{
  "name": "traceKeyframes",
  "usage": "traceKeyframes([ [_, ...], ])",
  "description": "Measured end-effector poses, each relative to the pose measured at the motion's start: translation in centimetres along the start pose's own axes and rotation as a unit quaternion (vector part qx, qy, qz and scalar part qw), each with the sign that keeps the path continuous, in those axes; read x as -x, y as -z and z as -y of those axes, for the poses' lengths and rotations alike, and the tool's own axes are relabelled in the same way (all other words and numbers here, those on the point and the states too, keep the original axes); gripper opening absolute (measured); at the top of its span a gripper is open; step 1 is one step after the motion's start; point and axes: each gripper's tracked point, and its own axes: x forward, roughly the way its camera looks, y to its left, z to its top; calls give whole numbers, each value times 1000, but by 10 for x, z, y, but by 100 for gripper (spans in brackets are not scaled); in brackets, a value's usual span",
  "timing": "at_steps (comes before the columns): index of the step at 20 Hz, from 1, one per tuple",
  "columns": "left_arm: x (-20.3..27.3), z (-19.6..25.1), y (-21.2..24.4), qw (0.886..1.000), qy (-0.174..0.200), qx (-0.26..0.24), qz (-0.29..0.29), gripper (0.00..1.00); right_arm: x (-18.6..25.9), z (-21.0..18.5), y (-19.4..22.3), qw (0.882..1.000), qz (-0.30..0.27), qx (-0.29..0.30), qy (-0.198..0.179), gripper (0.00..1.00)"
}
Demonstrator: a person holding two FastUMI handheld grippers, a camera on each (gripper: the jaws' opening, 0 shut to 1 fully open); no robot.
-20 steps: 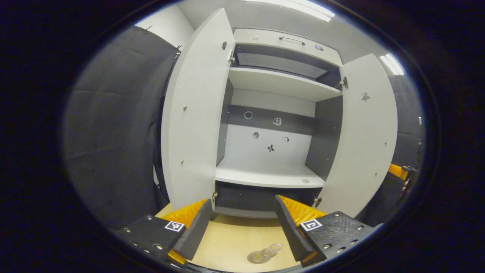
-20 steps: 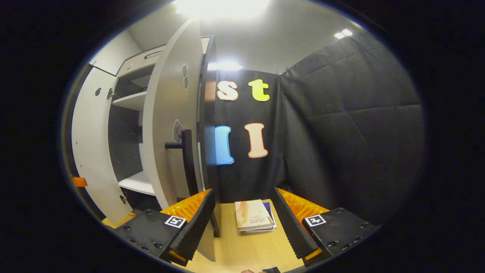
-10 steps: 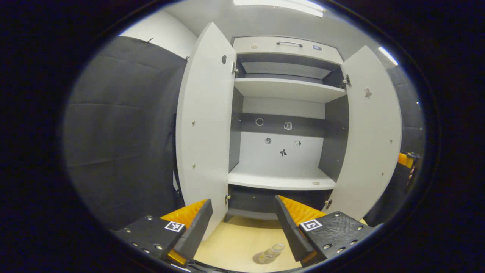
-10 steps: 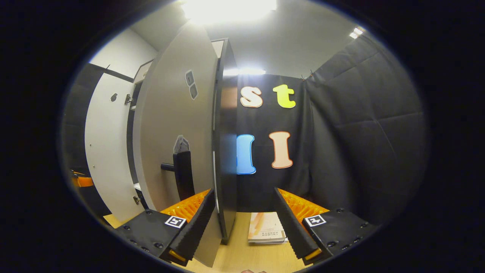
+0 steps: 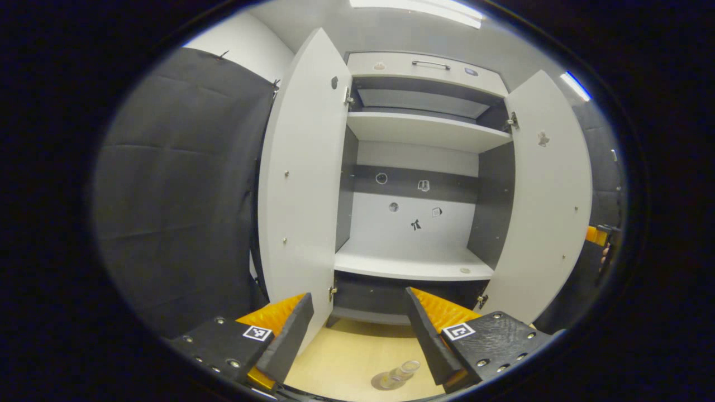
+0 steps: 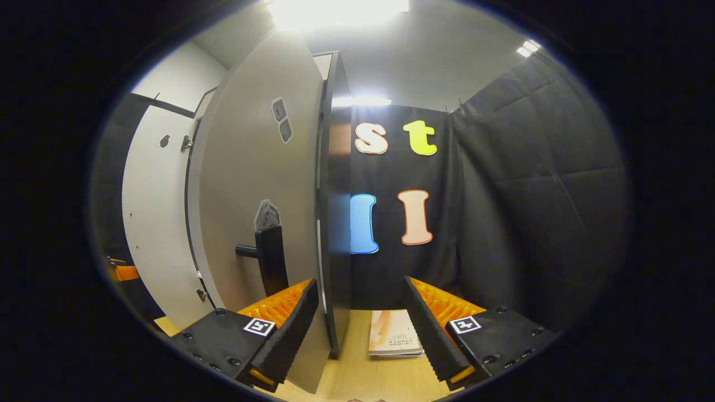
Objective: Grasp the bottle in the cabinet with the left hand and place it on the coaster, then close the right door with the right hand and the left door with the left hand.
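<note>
Standing on coaster (image 5: 385, 382), bottle (image 5: 403, 369) between open left gripper (image 5: 357, 329) fingers.

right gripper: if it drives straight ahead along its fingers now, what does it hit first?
Most likely the free edge of the open right door, which stands just ahead between the open fingers of the right gripper. The booth wall lies farther back; depth is hard to judge.

One cabinet (image 5: 419, 167) stands with two doors, the left door (image 5: 301, 184) and the right door (image 5: 544, 201), both swung open. Inside are two pale shelves, upper shelf (image 5: 419, 127) and lower shelf (image 5: 410, 263) (five small stickers dot the back panel). One bottle (image 5: 403, 371) sits on one coaster (image 5: 385, 381). One book (image 6: 392, 339) lies on the table (image 5: 346, 357).
</note>
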Motion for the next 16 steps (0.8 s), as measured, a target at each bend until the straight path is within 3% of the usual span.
traceKeyframes([
  [5, -12, -7, -1, 1000, 24, -1, -2, 94, 2, -22, 2, 1000, -2, -22, 10, 97],
  [16, -20, -24, 10, 998, 66, -7, -22, 94, -22, -128, 9, 997, -16, -68, -26, 97],
])
